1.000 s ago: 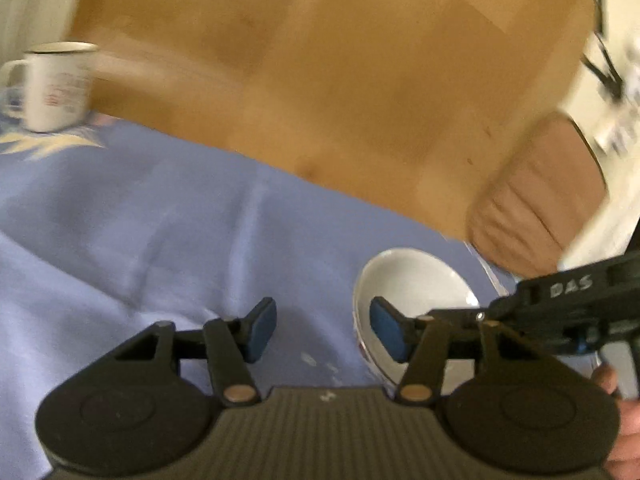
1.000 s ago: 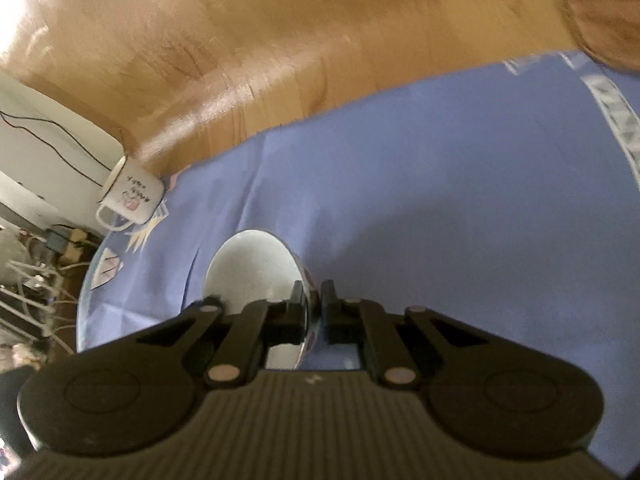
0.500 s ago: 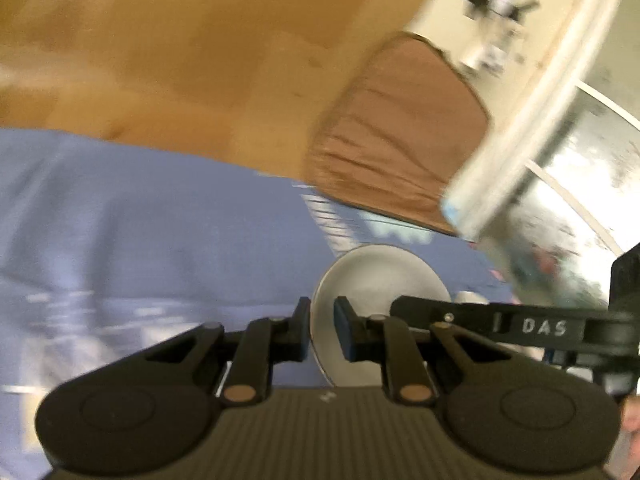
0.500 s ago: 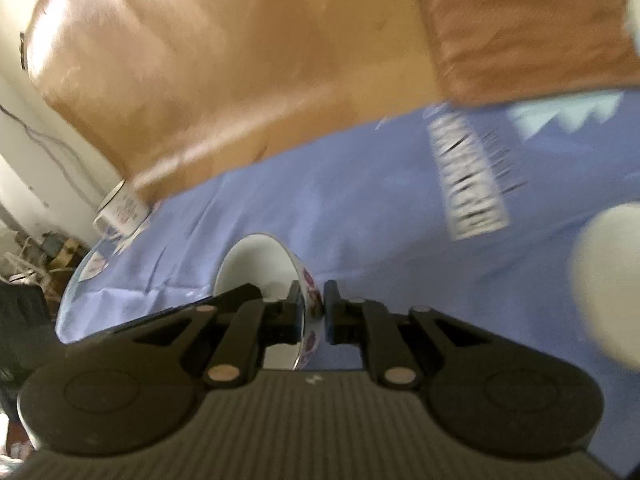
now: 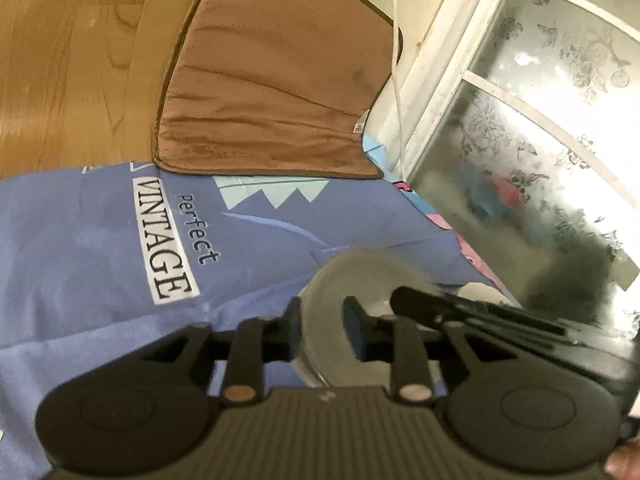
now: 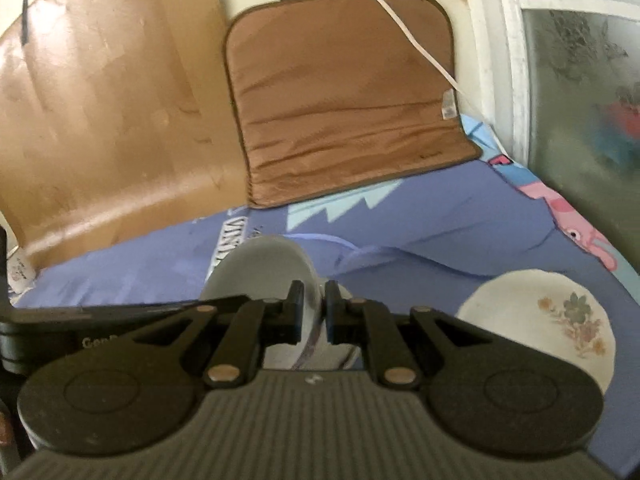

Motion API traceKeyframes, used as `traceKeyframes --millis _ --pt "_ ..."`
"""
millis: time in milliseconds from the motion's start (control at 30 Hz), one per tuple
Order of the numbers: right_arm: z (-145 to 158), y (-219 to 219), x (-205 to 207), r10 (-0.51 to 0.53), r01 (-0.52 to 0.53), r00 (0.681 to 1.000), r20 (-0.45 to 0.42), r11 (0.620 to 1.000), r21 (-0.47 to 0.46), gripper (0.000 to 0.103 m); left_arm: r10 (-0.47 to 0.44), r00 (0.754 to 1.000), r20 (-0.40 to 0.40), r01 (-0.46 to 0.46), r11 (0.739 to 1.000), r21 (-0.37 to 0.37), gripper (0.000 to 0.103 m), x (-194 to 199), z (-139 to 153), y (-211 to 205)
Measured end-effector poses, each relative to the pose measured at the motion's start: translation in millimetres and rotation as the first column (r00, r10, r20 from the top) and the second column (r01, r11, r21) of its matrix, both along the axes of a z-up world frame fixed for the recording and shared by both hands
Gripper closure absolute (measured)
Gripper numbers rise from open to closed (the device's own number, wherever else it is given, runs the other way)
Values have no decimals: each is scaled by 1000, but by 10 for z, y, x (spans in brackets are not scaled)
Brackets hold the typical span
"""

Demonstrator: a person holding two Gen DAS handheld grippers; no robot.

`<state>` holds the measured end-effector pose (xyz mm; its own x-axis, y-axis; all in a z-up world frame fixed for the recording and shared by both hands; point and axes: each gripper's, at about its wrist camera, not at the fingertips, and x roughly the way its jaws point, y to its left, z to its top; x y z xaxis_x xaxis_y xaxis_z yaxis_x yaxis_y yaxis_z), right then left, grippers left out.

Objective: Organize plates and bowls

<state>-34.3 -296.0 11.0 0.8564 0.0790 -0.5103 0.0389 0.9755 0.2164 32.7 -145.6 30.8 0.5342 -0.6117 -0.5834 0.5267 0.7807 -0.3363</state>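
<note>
A white bowl [image 6: 264,272] with a patterned outside is held by its rim in my right gripper [image 6: 312,312], which is shut on it above the blue cloth. The same bowl [image 5: 352,280] shows in the left wrist view, with the rim between my left gripper's [image 5: 324,332] fingers, which stand partly apart around it; I cannot tell whether they touch it. The right gripper's arm [image 5: 480,312] crosses in from the right. A white plate with a flower print [image 6: 552,316] lies on the cloth at the right.
A blue printed cloth [image 5: 100,248] covers the surface. A brown mat [image 6: 340,100] leans on the wall behind, with a white cable [image 6: 416,36] over it. A frosted window [image 5: 540,140] is at the right. A wooden board [image 6: 100,100] stands at the left.
Both grippers swung right with the bowl, from the mug side toward the window. The left gripper narrowed from wide open, then opened a little. The flowered plate came into view.
</note>
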Motion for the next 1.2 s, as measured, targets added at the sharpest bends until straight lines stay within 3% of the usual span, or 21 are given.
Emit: traceKeyframes --millis 67,100,167,267,567,800,1100,1200 --pt "-31 -5 10 -26 26 999 25 999 -24 72 34 998 44 -36 999 29 68 -35 44 5" --pt "-38 -5 4 -35 36 999 39 999 -30 71 46 997 63 -49 998 38 60 -39 68 -14" --pt "-36 -49 -16 -50 51 996 70 999 -11 64 64 994 91 -68 997 42 58 -74 117 27" --pt "11 -88 -188 -70 70 989 129 998 3 64 100 987 128 -107 993 51 55 -152 178 124" --pt "-41 340 -624 -37 83 949 312 987 -135 64 242 954 175 -263 959 108 47 -378 149 455" --pt "-71 639 -735 47 -7 951 305 991 -130 64 313 939 141 -332 934 130 44 -478 1 779" --pt "-113 808 -853 32 -15 967 252 997 -70 59 338 930 142 -357 922 147 38 -593 -98 984" --pt "-156 840 -837 31 -20 976 214 998 -53 56 336 931 144 -356 922 149 32 -623 -112 1027"
